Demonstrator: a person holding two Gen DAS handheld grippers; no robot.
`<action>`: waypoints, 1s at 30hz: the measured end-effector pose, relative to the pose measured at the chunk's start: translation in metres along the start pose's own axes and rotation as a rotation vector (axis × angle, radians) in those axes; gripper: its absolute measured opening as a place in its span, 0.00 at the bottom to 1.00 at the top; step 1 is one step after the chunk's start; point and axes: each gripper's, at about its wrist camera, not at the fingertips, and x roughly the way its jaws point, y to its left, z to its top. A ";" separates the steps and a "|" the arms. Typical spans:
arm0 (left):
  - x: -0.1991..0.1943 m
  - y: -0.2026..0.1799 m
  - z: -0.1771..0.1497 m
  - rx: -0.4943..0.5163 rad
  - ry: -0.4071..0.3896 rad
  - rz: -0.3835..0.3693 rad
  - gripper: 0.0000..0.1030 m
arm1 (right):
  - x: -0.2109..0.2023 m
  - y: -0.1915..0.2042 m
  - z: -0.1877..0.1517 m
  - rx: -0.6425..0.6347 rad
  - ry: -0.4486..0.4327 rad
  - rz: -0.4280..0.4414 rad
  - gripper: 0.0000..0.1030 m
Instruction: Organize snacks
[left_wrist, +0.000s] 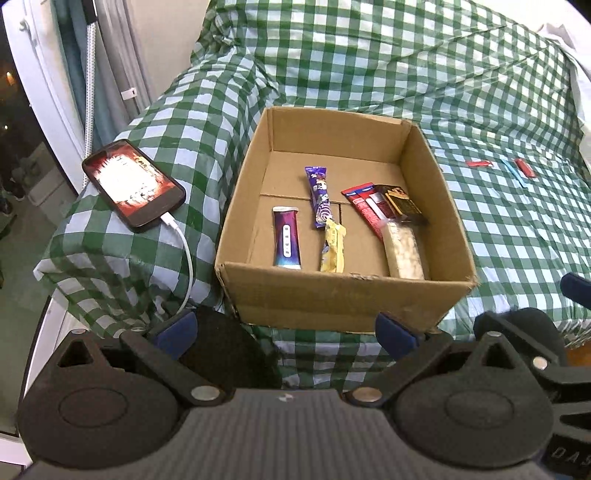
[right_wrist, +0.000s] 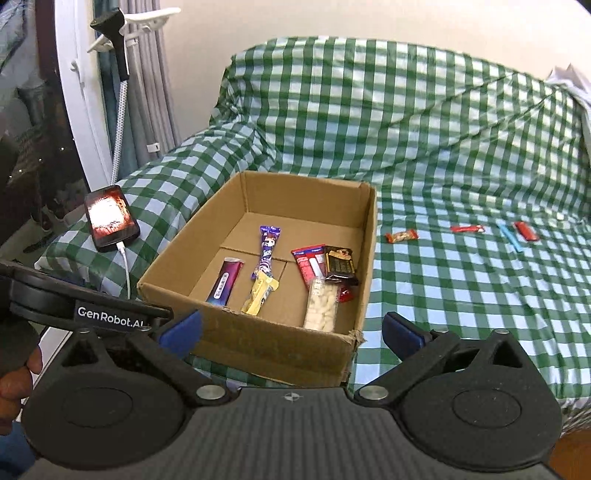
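Hovering low in front of the cardboard box (left_wrist: 343, 295), the left claw (left_wrist: 284, 332) has its two blue pads spread wide, and nothing is between them. The right claw (right_wrist: 291, 332) is also fully spread and empty; the near corner of the box shows in the gap between its pads.

The box stands on a surface covered with a green and white checked cloth (right_wrist: 424, 147), just ahead of both claws. Inside it lie several snacks: a purple and pink bar (left_wrist: 286, 240) at the near left, a long purple wrapper (left_wrist: 318, 195) beyond it, and a yellow packet (left_wrist: 333, 247) whose far end touches that wrapper. On the right side of the box are a red packet (left_wrist: 364, 208), a dark packet (left_wrist: 402, 205) partly over it, and a clear pack of white pieces (left_wrist: 402, 251) nearest to the claws.

Ahead of the right claw and to its right, more snacks still lie on the cloth outside the box: a small orange-red candy (right_wrist: 401, 235) close to the box wall, then a red stick (right_wrist: 467, 229), a blue strip (right_wrist: 509, 236) and a red bar (right_wrist: 525, 230).

A phone (left_wrist: 133, 182) with a lit screen and a white cable (left_wrist: 184, 254) lies far to the left of the left claw.
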 end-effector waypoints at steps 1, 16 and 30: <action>-0.004 -0.001 -0.002 0.002 -0.006 0.002 1.00 | -0.004 -0.001 -0.001 0.001 -0.008 -0.002 0.99; -0.037 -0.004 -0.019 0.003 -0.067 0.017 1.00 | -0.039 0.000 -0.009 -0.005 -0.086 -0.001 0.99; -0.041 -0.004 -0.021 0.006 -0.071 0.020 1.00 | -0.045 0.000 -0.012 -0.011 -0.095 0.000 0.99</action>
